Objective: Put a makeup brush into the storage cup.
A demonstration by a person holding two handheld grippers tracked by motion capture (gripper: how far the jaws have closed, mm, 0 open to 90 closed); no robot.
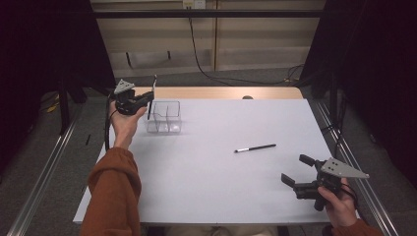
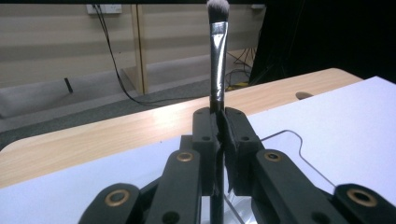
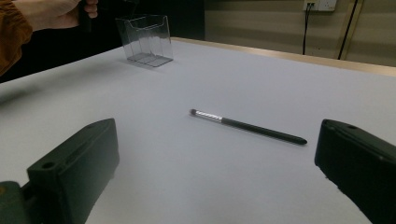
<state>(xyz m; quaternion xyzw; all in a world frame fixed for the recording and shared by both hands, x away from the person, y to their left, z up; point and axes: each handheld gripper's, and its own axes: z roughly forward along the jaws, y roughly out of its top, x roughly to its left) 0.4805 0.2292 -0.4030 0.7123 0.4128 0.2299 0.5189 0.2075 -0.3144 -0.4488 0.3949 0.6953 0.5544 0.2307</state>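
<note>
Two brushes: L gripper clamps upright brush over clear organizer. R gripper jaws wide; 2nd brush lies at its 11 o'clock.

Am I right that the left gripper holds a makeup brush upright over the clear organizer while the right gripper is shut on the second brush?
Not quite: the right gripper is open, and the second brush lies untouched on the table, as the right gripper view shows. The rest stands.

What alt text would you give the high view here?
The left gripper holds a makeup brush upright over a clear divided organizer at the table's far left. A second brush lies mid-table; the right gripper, jaws open, hangs near it.
</note>
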